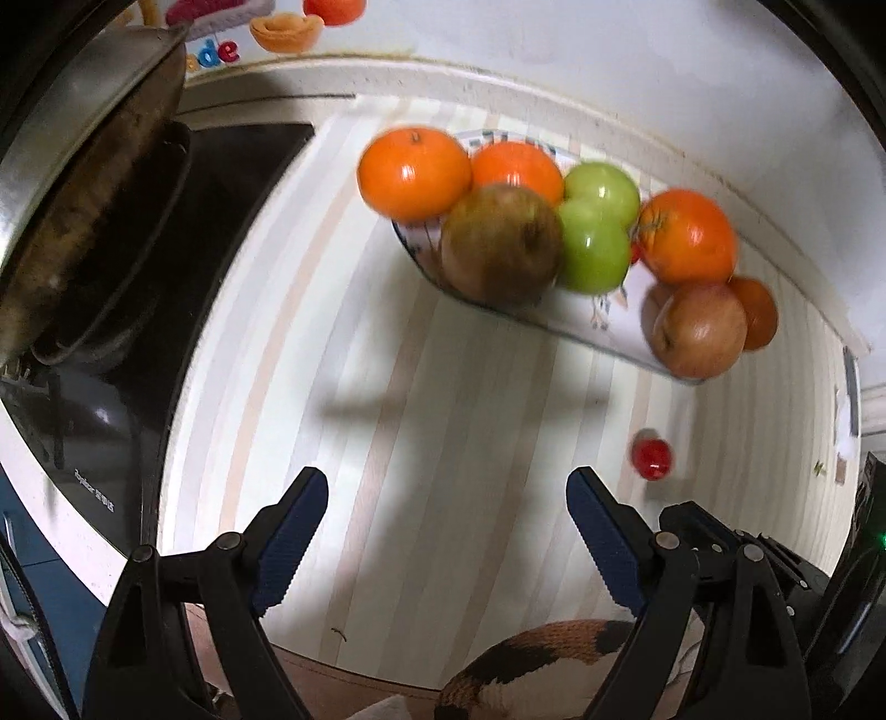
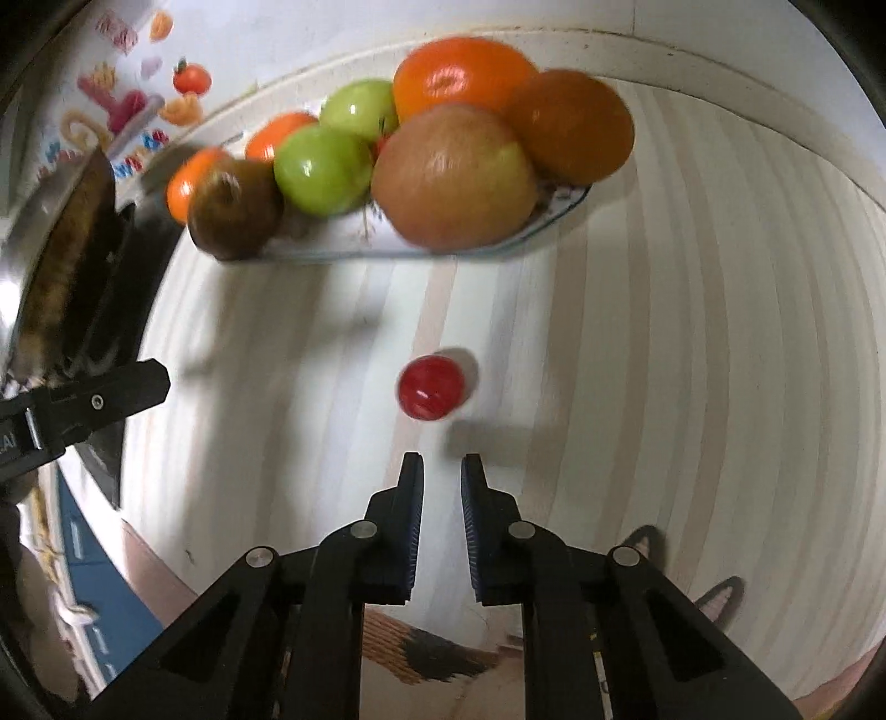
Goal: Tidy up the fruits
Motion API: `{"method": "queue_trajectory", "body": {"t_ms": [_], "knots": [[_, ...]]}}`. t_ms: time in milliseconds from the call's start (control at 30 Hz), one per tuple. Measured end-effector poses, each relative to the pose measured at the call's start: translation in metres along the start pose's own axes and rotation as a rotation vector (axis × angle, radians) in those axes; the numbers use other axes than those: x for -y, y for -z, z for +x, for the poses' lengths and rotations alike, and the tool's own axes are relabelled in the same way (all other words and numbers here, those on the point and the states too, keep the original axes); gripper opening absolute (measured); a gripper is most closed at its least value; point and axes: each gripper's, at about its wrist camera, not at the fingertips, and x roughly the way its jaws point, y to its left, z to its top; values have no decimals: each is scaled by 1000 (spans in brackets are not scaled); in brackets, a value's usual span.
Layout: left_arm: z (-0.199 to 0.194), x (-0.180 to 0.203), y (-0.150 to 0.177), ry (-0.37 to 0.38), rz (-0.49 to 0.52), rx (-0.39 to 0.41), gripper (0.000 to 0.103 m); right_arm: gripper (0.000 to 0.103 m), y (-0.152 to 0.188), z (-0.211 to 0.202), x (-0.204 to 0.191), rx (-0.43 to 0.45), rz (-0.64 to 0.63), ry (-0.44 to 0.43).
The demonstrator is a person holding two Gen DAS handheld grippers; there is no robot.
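Observation:
A white patterned plate (image 1: 587, 315) (image 2: 531, 230) holds several fruits: oranges (image 1: 412, 171) (image 2: 459, 77), two green apples (image 1: 592, 249) (image 2: 324, 169), a brown pear (image 1: 498, 243) (image 2: 232, 213) and a reddish apple (image 1: 700, 329) (image 2: 454, 177). A small red tomato (image 1: 653, 459) (image 2: 431, 386) lies alone on the striped counter in front of the plate. My left gripper (image 1: 447, 487) is open wide and empty, left of the tomato. My right gripper (image 2: 442, 471) is empty, its jaws a narrow gap apart, just short of the tomato.
A wok (image 1: 83, 183) sits on a black stove (image 1: 166, 266) at the left. The wall (image 1: 609, 50) with stickers stands behind the plate. The counter's front edge (image 1: 387, 673) is close below the grippers. A cat (image 1: 548, 664) is below the counter.

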Motion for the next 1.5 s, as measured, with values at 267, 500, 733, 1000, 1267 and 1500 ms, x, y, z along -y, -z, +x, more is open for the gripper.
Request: {"method": "queue_trajectory", "body": {"t_ms": [267, 500, 733, 1000, 1267, 1500], "knots": [[-7, -2, -3, 10, -18, 17, 88, 31, -31, -10, 7, 3, 47, -92], [3, -12, -5, -27, -41, -2, 88, 47, -53, 35, -26, -27, 27, -76], [-5, -17, -7, -42, -46, 31, 88, 30, -44, 22, -29, 63, -3, -69], [-20, -10, -24, -60, -24, 100, 88, 35, -91, -20, -36, 145, 0, -96], [-38, -11, -21, -65, -13, 128, 95, 94, -82, -71, -15, 195, 58, -96], [-68, -9, -2, -73, 32, 188, 95, 99, -38, -108, -31, 251, -11, 143]]}}
